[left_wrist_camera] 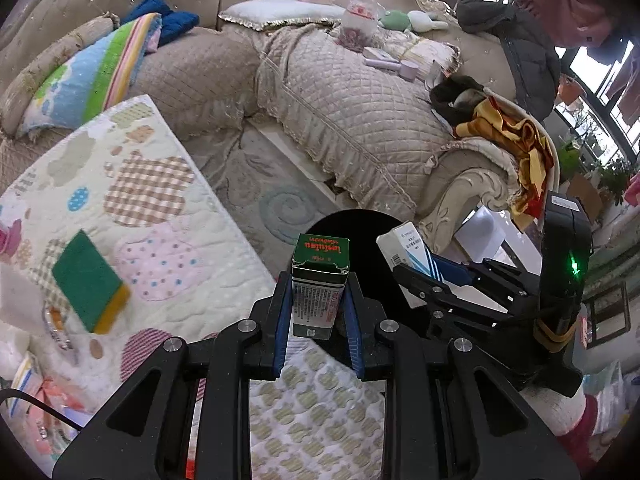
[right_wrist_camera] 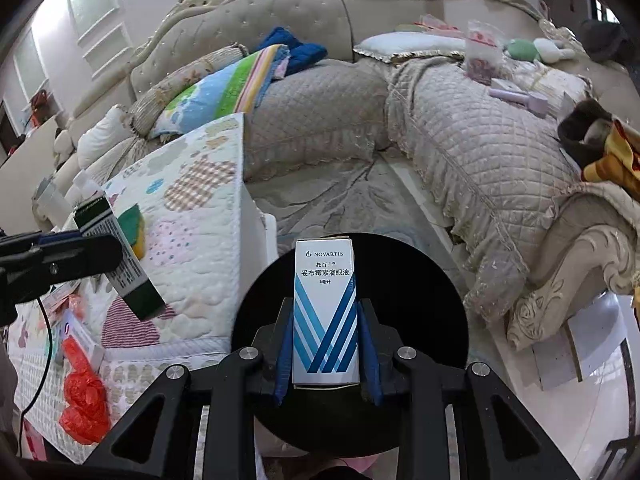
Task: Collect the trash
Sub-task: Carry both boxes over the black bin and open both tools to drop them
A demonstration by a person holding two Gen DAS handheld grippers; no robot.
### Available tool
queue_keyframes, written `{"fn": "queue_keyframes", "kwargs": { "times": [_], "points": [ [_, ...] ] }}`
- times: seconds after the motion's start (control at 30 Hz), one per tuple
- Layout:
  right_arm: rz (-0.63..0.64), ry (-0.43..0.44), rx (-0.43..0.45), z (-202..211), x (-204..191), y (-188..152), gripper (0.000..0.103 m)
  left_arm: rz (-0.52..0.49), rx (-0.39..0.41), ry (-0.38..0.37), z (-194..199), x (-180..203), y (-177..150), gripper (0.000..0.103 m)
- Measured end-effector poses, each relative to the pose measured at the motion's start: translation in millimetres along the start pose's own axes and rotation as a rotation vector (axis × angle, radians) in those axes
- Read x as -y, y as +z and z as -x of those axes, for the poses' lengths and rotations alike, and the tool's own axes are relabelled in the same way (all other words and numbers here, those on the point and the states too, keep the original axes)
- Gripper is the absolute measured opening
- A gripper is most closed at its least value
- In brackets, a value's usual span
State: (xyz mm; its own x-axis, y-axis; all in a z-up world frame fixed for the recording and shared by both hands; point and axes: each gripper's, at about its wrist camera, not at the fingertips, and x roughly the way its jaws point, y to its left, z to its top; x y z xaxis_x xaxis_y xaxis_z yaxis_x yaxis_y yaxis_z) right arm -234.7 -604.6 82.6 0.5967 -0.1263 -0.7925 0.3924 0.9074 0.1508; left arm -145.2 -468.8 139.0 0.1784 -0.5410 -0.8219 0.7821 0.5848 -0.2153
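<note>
Both hands loaded: left hand-held gripper [left_wrist_camera: 319, 312] is clamped on a green box [left_wrist_camera: 318, 284] with its top flap open, blue pads against its two side faces; right hand-held gripper [right_wrist_camera: 325, 344] is squeezed onto a white-and-blue eye-drop carton [right_wrist_camera: 325, 312], held upright along the fingers. Both boxes sit in front of the black round bin opening [right_wrist_camera: 420, 300], so I read this as the drop step. To do it well: get each box fully inside the rim outline before letting go, tip the nose down so it slides off the pads instead of hanging on one, and release one at a time, since the two grippers sit just beside each other in the left view and the cartons could knock. The green box's open flap may snag a pad, so open wide. Edges: the quilted worktop cover [left_wrist_camera: 168, 216] ends just left of the bin, and a box dropped short could land on that edge or on the carpet between bin and sofa [left_wrist_camera: 360, 112]. Carved sofa arm [right_wrist_camera: 568, 272] is near on the right, so swing room there is tight; open room is straight ahead over the carpet. Green sponge [left_wrist_camera: 90, 284] and red plastic bag [right_wrist_camera: 86, 400] are on the cover, likely next pickups.
</note>
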Motion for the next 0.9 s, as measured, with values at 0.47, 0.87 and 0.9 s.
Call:
{"fn": "queue_keyframes", "kwargs": {
  "times": [0.47,0.87,0.9],
  "points": [
    [-0.066,-0.011,-0.039,-24.2,21.0,-6.9,0.031,0.041,-0.053,-0.045,-34.8,5.1,2.8,0.023],
    [-0.070,-0.006,-0.047,-23.2,17.1,-9.0,0.046,0.059,-0.047,-0.043,-23.3,-3.8,0.9,0.026],
    [-0.069,-0.006,-0.047,-22.6,15.3,-9.1,0.046,0.062,-0.045,-0.039,-20.8,-5.8,-0.1,0.026]
  ]
}}
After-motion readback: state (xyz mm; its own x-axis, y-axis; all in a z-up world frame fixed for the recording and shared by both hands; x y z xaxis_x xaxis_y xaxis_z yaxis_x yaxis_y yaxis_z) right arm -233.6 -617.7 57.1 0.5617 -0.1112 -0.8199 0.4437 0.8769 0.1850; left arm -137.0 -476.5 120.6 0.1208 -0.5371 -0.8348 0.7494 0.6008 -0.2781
